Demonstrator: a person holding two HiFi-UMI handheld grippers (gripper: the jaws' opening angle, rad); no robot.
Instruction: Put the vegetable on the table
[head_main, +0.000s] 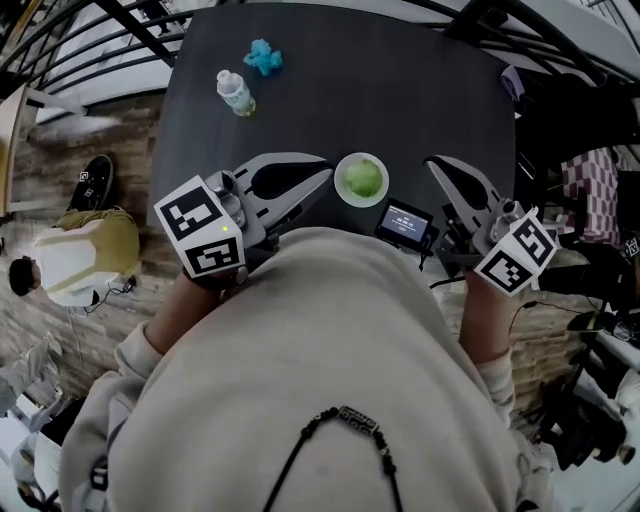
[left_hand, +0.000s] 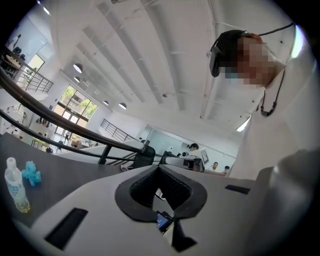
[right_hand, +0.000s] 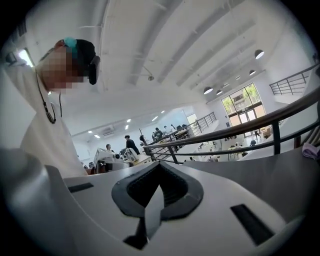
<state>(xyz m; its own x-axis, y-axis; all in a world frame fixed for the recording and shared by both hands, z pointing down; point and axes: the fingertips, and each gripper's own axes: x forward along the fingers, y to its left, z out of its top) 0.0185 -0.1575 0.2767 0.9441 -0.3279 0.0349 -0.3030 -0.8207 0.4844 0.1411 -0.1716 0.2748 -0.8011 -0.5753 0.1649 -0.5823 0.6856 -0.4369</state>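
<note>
Neither claw holds anything, so no carrying step can be read from this moment. The round green vegetable (head_main: 363, 180) sits in a pale green bowl (head_main: 341, 168) that stands on the dark counter (head_main: 400, 90), close to its near edge and about midway along. That would fit either the vegetable having been brought to the counter bowl and all, or the vegetable waiting to be lifted out onto the bare top. The scene does not settle which. If a lift out of the bowl is meant, it would call for a claw to spread wide enough for a rounded, probably soft thing and to come down past the rim. Toward the far left corner of the counter lie a small clear bottle (head_main: 235, 92) and a teal toy (head_main: 263, 57), well apart from everything else. At the near edge the left claw (head_main: 322, 178) is pinched together at its tips with nothing between them, and those tips point at the bowl from just beside its left rim. Right of the bowl, a small device with a lit screen (head_main: 405, 222) rests on the near edge. Beyond it the right claw (head_main: 435, 165) is also closed and empty, near the vegetable but apart from it, with the device between them.
</note>
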